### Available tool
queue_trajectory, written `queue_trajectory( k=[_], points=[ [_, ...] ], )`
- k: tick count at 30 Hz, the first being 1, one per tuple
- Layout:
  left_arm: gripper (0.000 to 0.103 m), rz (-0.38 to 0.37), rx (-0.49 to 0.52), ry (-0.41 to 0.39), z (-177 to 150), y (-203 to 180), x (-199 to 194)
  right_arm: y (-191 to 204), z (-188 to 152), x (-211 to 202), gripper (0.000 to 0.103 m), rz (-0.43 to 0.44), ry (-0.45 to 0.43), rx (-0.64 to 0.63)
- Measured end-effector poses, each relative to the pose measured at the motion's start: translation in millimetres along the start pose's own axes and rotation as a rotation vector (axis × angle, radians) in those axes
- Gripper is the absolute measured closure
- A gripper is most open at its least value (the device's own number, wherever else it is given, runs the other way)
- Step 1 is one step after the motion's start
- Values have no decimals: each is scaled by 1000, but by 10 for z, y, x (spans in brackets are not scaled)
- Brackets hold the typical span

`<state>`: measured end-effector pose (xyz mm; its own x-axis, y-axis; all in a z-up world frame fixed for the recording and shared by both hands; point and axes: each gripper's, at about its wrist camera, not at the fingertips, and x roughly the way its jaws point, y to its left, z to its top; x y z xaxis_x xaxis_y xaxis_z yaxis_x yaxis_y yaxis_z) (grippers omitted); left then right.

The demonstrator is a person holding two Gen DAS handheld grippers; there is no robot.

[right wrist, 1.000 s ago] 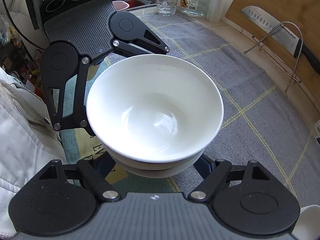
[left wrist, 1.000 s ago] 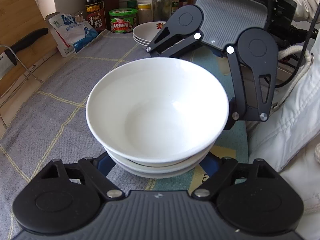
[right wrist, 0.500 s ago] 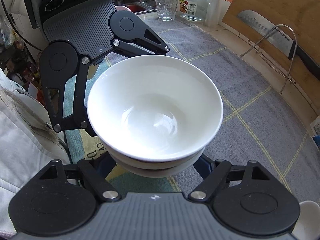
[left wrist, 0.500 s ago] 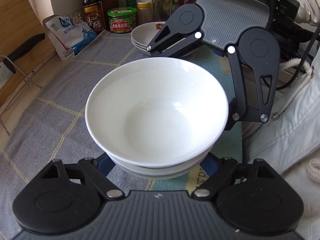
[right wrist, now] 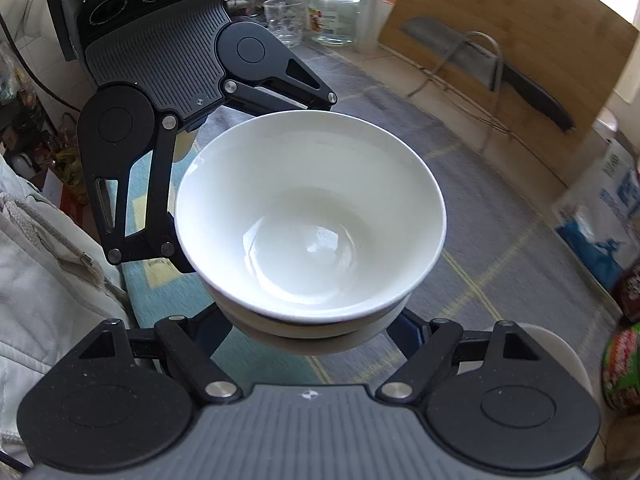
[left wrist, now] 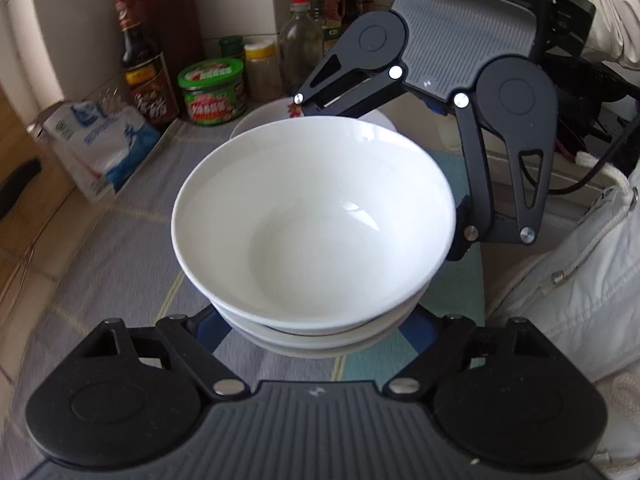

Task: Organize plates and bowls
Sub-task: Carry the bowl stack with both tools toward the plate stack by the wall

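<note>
A stack of white bowls (left wrist: pixel 316 224) fills the middle of both wrist views (right wrist: pixel 310 232). My left gripper (left wrist: pixel 316 320) closes on the near side of the stack, its blue pads mostly hidden under the rims. My right gripper (right wrist: pixel 312 328) grips the opposite side, and shows in the left wrist view (left wrist: pixel 460 160) behind the bowls. The stack is held above the grey cloth (left wrist: pixel 120 264). A pile of white plates (left wrist: pixel 260 124) lies just beyond the bowls in the left view, and a white plate rim (right wrist: pixel 560 352) shows at lower right in the right view.
A soy sauce bottle (left wrist: pixel 142 64), a green-lidded jar (left wrist: pixel 212 92), other bottles (left wrist: pixel 300 44) and a blue-white bag (left wrist: pixel 96 144) stand behind the plates. In the right view a cutting board (right wrist: pixel 508 44), a knife on a wire rack (right wrist: pixel 480 68), a glass (right wrist: pixel 282 20) and a jar (right wrist: pixel 334 12).
Both grippers have carried the bowl stack toward the plates and bottles at the back. The plates now sit directly behind the bowls. The grip has not changed.
</note>
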<state>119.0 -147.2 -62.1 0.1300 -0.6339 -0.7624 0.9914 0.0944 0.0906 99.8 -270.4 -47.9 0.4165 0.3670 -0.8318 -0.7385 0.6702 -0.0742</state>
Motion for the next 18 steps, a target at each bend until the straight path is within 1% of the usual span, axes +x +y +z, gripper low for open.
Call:
queue_trajectory(
  k=[4, 11, 14, 18],
  points=[
    [16, -9, 28, -17, 253, 8, 196, -192, -181, -176, 17, -37, -1, 15],
    [16, -26, 97, -50, 709, -90, 577, -530, -529, -445, 17, -107, -2, 69],
    [16, -35, 113, -63, 849, -112, 742, -671, -657, -512, 17, -136, 7, 96],
    [16, -53, 123, -68, 970, -6, 908, -800, -775, -525, 17, -159, 20, 124]
  ],
)
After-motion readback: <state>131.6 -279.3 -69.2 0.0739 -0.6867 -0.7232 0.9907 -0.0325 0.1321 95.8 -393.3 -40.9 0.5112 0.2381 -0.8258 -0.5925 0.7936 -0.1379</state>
